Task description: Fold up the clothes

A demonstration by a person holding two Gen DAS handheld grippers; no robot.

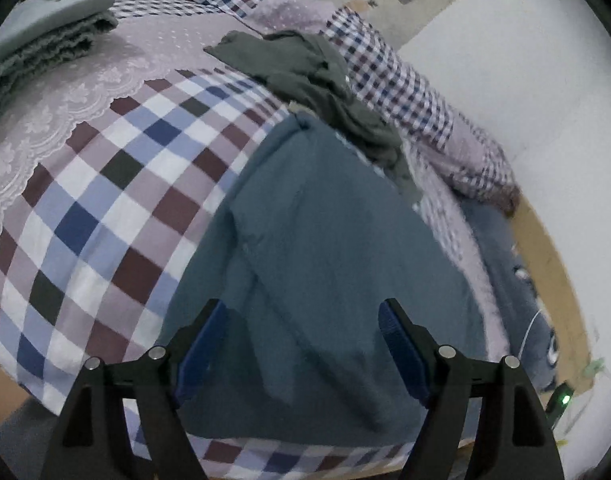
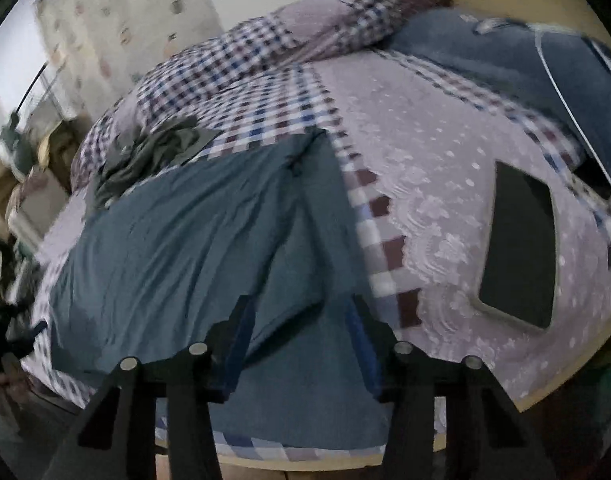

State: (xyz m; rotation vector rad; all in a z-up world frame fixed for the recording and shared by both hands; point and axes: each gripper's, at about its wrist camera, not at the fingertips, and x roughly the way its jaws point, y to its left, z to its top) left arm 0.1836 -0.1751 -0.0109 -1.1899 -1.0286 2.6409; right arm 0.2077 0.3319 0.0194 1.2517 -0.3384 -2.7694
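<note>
On checkered bedspread (image 1: 117, 200): soft teal garment (image 1: 325, 260), prob. shorts; both grippers (image 1: 303, 316) (image 2: 301, 312) agape.

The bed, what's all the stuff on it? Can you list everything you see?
Blue garment: one, teal-blue, spread flat on the bed nearest the cameras.
Grey-green clothes: one crumpled pile, behind the blue garment.
Folded towel: one, grey, far left corner in the left view.
Checked sheet: one, white, blue and maroon squares with lilac lace panels, covering the bed.
Rolled quilt: one, small checks, along the far edge.
Phone: one, black, lying on the lace to the right of the garment.
Left gripper: fingers open above the garment.
Right gripper: fingers open at the garment's near edge.
</note>
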